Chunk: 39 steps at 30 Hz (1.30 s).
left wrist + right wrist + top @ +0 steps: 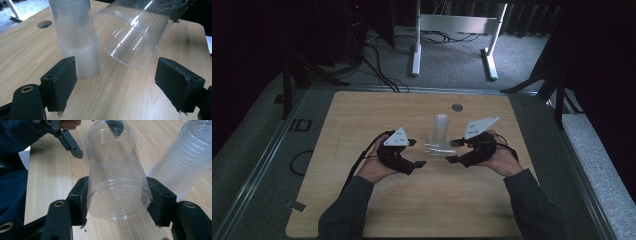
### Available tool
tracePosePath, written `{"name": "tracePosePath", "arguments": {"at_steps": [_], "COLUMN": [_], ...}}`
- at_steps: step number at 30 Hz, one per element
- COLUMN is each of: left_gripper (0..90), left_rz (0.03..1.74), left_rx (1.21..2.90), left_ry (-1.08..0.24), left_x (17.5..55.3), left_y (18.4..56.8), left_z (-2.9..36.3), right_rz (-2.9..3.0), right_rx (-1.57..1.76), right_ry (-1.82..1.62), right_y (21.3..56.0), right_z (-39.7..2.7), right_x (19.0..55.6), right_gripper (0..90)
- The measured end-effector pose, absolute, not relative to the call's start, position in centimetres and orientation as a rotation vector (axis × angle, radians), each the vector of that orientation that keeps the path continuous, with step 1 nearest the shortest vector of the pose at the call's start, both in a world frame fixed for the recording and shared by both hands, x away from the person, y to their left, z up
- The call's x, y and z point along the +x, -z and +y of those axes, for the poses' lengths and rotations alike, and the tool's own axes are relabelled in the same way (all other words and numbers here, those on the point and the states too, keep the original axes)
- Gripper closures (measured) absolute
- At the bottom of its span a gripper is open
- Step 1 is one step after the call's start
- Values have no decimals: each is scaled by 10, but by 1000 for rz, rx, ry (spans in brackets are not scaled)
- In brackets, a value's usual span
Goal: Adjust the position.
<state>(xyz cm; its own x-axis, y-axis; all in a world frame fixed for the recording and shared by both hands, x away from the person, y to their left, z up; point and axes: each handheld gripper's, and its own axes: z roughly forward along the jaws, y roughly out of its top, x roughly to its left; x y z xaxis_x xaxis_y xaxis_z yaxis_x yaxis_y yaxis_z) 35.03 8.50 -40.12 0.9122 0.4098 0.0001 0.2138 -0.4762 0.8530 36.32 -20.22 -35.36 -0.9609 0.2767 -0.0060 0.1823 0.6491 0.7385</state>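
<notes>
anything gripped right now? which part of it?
Right gripper clamps a single clear plastic cup by its base end. Left gripper is open, holding nothing.

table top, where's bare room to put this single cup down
Bare wood lies along the table left of the left claw, across the near edge between the sleeves, and at the far strip by the round hole. It is crowded mid-table: cup stack, the held cup and the right claw.

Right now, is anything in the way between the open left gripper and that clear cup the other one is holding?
Nothing visible. The left gripper is open, and the single cup hangs ahead of its jaws over bare table. The cup stack stands off to one side.
</notes>
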Motion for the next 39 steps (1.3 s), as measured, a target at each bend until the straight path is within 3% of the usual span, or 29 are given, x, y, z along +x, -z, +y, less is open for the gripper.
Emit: {"name": "tracePosePath", "arguments": {"at_steps": [14,39], "left_gripper": [193,216], "left_rz": [443,440], "left_rx": [2038,1968], "left_ry": [-179,-173], "left_x": [352,352], "left_y": [403,398], "left_z": [90,95], "right_rz": [2698,2630], "right_rx": [341,343], "right_ry": [-1312,-1566], "right_y": [354,352], "right_z": [-205,-204], "right_x": [362,367], "right_gripper": [416,416]}}
